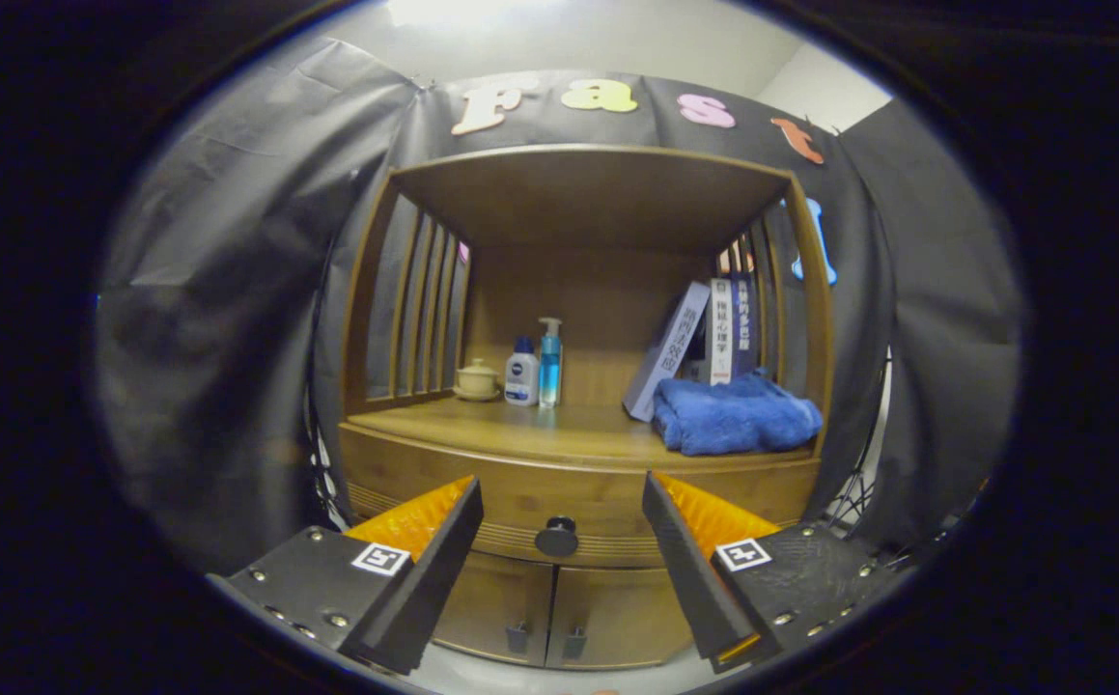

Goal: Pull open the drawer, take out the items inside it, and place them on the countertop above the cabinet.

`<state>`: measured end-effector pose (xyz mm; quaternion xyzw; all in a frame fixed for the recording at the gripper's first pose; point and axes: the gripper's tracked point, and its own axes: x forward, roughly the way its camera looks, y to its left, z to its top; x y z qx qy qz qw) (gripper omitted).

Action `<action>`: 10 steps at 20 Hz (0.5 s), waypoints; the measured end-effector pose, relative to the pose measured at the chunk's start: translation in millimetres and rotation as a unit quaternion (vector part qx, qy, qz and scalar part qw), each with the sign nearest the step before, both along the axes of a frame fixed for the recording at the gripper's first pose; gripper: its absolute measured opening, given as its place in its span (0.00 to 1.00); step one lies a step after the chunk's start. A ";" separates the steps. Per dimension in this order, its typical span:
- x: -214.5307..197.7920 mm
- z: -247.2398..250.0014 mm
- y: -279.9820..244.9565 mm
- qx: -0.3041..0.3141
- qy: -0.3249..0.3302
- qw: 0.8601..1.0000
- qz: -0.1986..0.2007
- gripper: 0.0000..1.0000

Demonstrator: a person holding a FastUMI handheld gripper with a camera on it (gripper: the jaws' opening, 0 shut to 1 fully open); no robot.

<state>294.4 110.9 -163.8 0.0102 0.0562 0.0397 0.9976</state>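
The gripper (pixel 559 502) hangs in front of a wooden cabinet (pixel 405 483) with its two fingers spread wide apart and nothing between them but air. The drawer (pixel 559 497) sits shut just under the countertop (pixel 540 434), and its dark round knob (pixel 556 537) shows in the gap between the fingers, roughly midway and a little beyond the tips, not touched by either one. Whatever lies inside the drawer is hidden behind its closed front.

Below the drawer are two cabinet doors (pixel 549 603), each with a small dark pull near the seam where they meet.

On the countertop, toward the back left corner, stands a small lidded cup on a saucer (pixel 477 379). Just beside it is a white and blue bottle (pixel 521 372), and touching or nearly touching that is a clear blue pump bottle (pixel 549 362). Toward the right edge a folded blue towel (pixel 738 413) lies near the front, well apart from the bottles. Behind the towel several books (pixel 713 343) stand against the slatted right side, the leftmost one tilted and leaning on the others. The front middle of the countertop, right above the knob, is bare wood.
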 end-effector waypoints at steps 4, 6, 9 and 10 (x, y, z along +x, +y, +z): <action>38.3 -54.9 7.5 -0.007 0.038 0.999 -0.004 0.99; 53.4 -74.7 12.1 0.000 0.051 0.999 -0.006 1.00; 66.0 -94.7 16.5 0.008 0.065 0.998 -0.010 0.82; 69.5 -100.5 17.4 0.009 0.070 0.997 -0.013 0.77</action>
